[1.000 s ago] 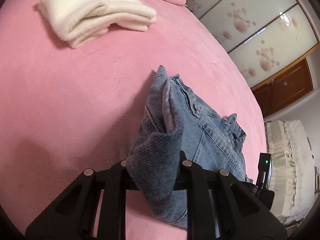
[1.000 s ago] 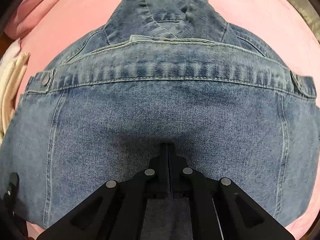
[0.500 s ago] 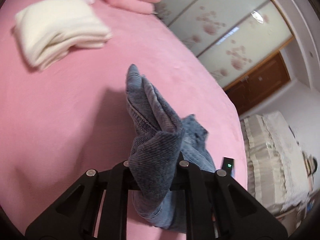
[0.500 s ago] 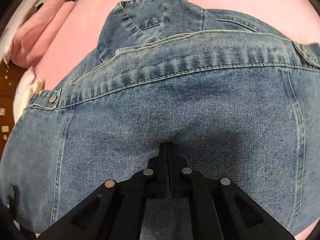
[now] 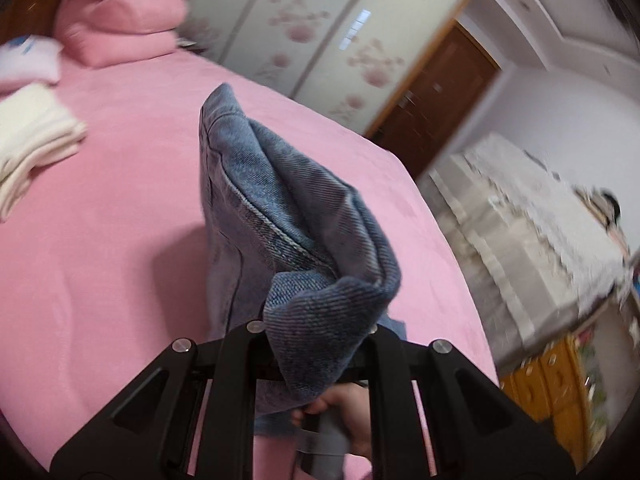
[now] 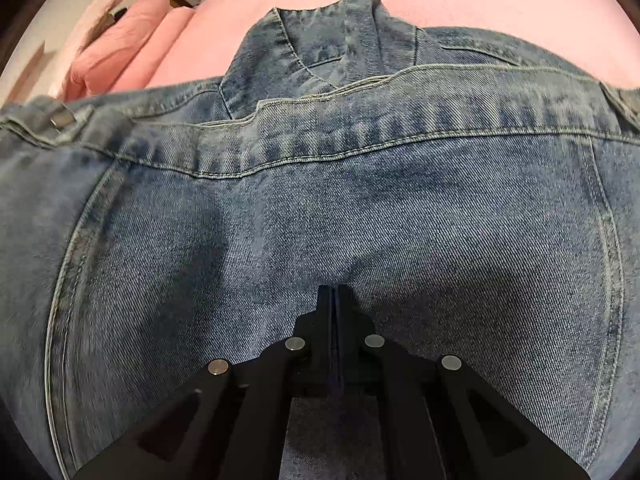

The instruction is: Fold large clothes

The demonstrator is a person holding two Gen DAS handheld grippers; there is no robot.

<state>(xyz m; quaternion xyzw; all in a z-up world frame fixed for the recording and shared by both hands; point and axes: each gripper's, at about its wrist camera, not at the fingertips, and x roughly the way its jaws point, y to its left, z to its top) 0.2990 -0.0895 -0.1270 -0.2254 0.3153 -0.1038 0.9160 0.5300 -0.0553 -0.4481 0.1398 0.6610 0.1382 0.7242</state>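
The denim jacket (image 6: 320,208) lies spread across the pink bed (image 5: 100,220), collar toward 12 o'clock in the right wrist view and a metal button (image 6: 62,118) at 10 o'clock. One bunched end of it is lifted clear of the bed, clamped in the left hand-held gripper (image 5: 316,344), whose jaws have just been closing on the thick wad of denim between them. The right hand-held gripper (image 6: 333,320) has its 2 fingers pressed together, tips down against the jacket's back panel; whether a thin pinch of cloth sits between them I cannot tell. A person's hand (image 5: 344,412) shows at 6 o'clock in the left view, below the hanging cloth.

Judged from here, the main risk is the heavy denim slipping out of the left jaws: the wad is bulky and rounded, so only part of it is truly pinched. If the lifted end is carried too fast, the fold line may skew, as the right fingers pin only 1 spot and the panel can pivot around it. The folded cream towel (image 5: 28,144) at 9 o'clock and the pink pillows (image 5: 120,24) at 11 o'clock lie well apart, so snagging seems unlikely.
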